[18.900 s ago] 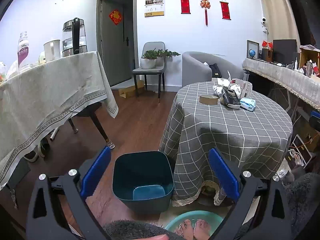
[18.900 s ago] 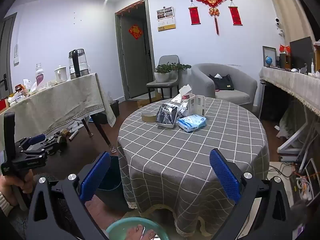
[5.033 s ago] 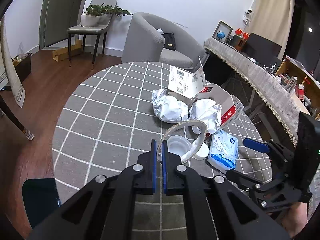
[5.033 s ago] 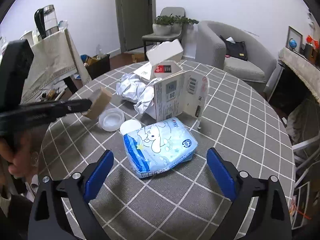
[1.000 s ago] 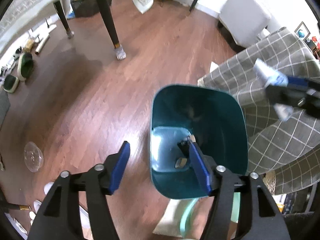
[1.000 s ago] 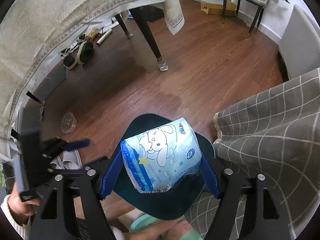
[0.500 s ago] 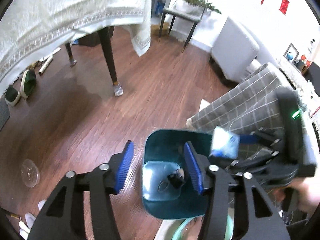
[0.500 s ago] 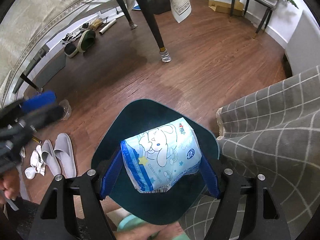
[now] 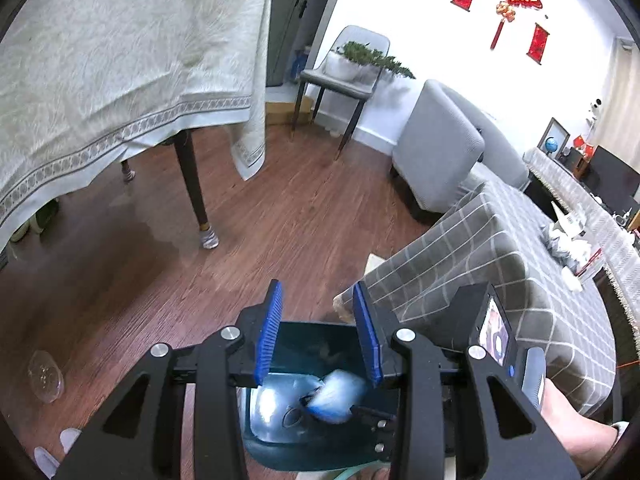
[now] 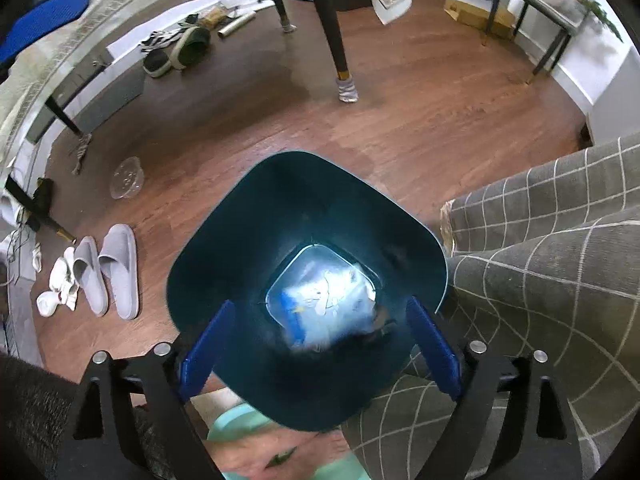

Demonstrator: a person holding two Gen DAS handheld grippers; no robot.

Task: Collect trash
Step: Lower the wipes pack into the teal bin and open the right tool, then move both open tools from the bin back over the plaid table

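A dark teal trash bin (image 10: 248,216) stands on the wood floor beside the round checked table (image 10: 560,216). My right gripper (image 10: 320,340) is open and empty right above the bin's mouth. The blue and white tissue pack (image 10: 324,304) lies blurred at the bottom of the bin; it also shows in the left wrist view (image 9: 338,396). My left gripper (image 9: 316,328) is open and empty above the bin's far rim (image 9: 312,330). Crumpled paper and a carton (image 9: 568,244) lie on the table (image 9: 500,264).
A clear plastic lid (image 10: 127,178) lies on the floor left of the bin. Grey slippers (image 10: 106,276) and socks lie further left. A cloth-covered table with dark legs (image 9: 192,184) stands to the left, a grey armchair (image 9: 444,148) behind. A green basin (image 10: 236,424) sits under the bin's near side.
My right gripper has opened and the tissue pack has dropped into the bin. My left gripper has tilted up and its fingers have come closer together.
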